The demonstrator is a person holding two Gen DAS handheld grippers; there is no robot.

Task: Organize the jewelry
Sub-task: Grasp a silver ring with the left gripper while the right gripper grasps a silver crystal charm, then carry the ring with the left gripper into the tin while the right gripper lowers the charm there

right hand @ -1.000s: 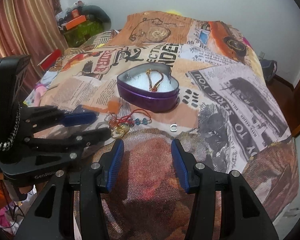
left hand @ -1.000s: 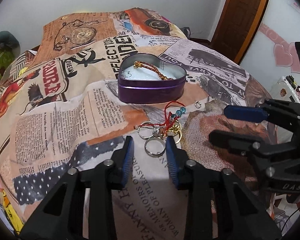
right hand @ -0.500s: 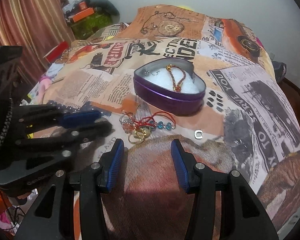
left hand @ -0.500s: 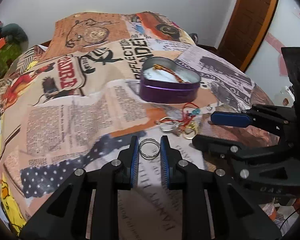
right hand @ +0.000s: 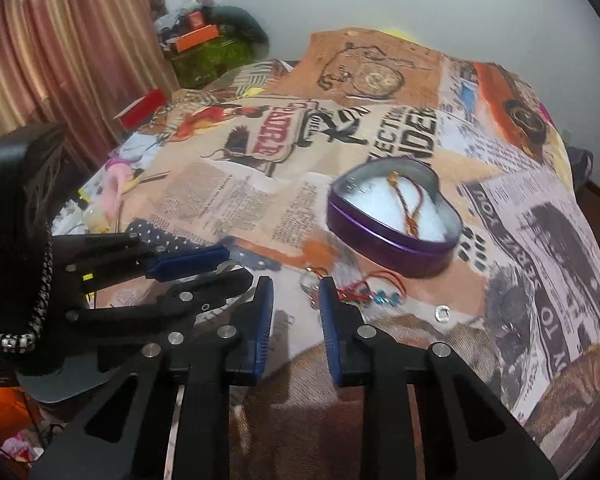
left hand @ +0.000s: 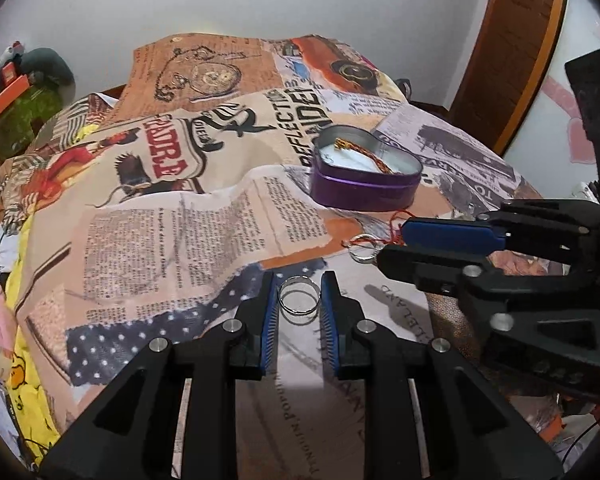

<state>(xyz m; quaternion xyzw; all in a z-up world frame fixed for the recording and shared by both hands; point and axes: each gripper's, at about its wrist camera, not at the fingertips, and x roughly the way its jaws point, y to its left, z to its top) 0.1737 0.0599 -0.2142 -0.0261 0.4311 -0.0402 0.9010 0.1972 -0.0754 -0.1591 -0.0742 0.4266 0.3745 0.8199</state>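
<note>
My left gripper (left hand: 299, 300) is shut on a silver bangle (left hand: 299, 295), pinched between its blue pads above the printed bedspread. The purple heart-shaped tin (left hand: 366, 182) sits behind, white padding inside with a braided bracelet (left hand: 364, 156) on it; the tin also shows in the right wrist view (right hand: 394, 216). A pile of rings and a red-cord bracelet (right hand: 360, 290) lies in front of the tin. My right gripper (right hand: 296, 304) has narrowed over the left edge of that pile, with nothing visibly gripped. It shows in the left wrist view (left hand: 396, 246), nearly shut.
A small silver ring (right hand: 442, 313) lies alone right of the pile. The bedspread (left hand: 160, 208) drops off at the left and near edges. A wooden door (left hand: 512, 40) stands at the back right. Clutter (right hand: 208, 44) and curtains (right hand: 60, 52) fill the far left.
My left gripper closed on the bangle and carried it left and up off the pile. My right gripper moved in over the pile and its jaws narrowed.
</note>
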